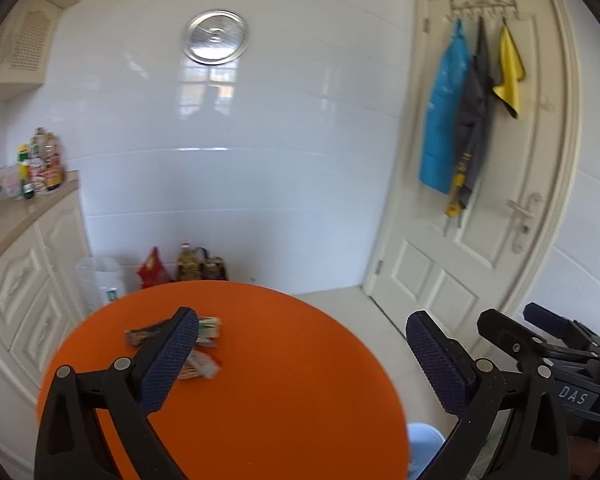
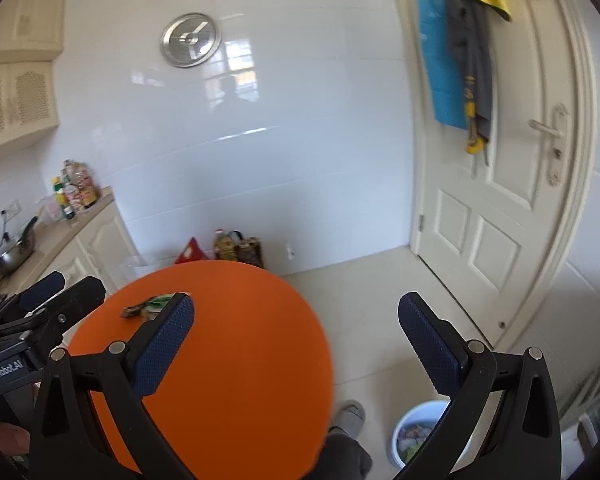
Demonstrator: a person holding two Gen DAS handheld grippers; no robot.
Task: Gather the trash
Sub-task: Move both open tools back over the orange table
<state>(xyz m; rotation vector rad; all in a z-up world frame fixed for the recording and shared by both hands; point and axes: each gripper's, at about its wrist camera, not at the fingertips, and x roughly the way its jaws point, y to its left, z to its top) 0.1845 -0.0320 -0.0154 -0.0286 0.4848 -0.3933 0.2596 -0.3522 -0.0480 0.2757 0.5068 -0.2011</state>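
Overhead and around, a white-tiled kitchen wall [image 1: 260, 160] with a round metal vent cover [image 1: 215, 37] backs the scene, a panelled door [image 1: 500, 208] hung with aprons to its right and a cream counter [image 1: 16, 216] crowded with bottles to its left. Below that stands a round orange table [image 1: 240, 380], bare except for a small cluster of wrappers [image 1: 172, 336] near its far left edge. A pale blue bin [image 2: 418, 432], already holding scraps, sits on the floor just right of the table, beside a slippered foot.

Both tools hang above the near side of the table. The left gripper [image 1: 302, 360] has its jaws spread wide with nothing between them; the right gripper [image 2: 296, 344] is likewise gaping and empty. The wrappers lie ahead and to the left of both, their long side running roughly across the view. Judging by the two views, the left gripper is nearer the wrappers and the right nearer the bin.
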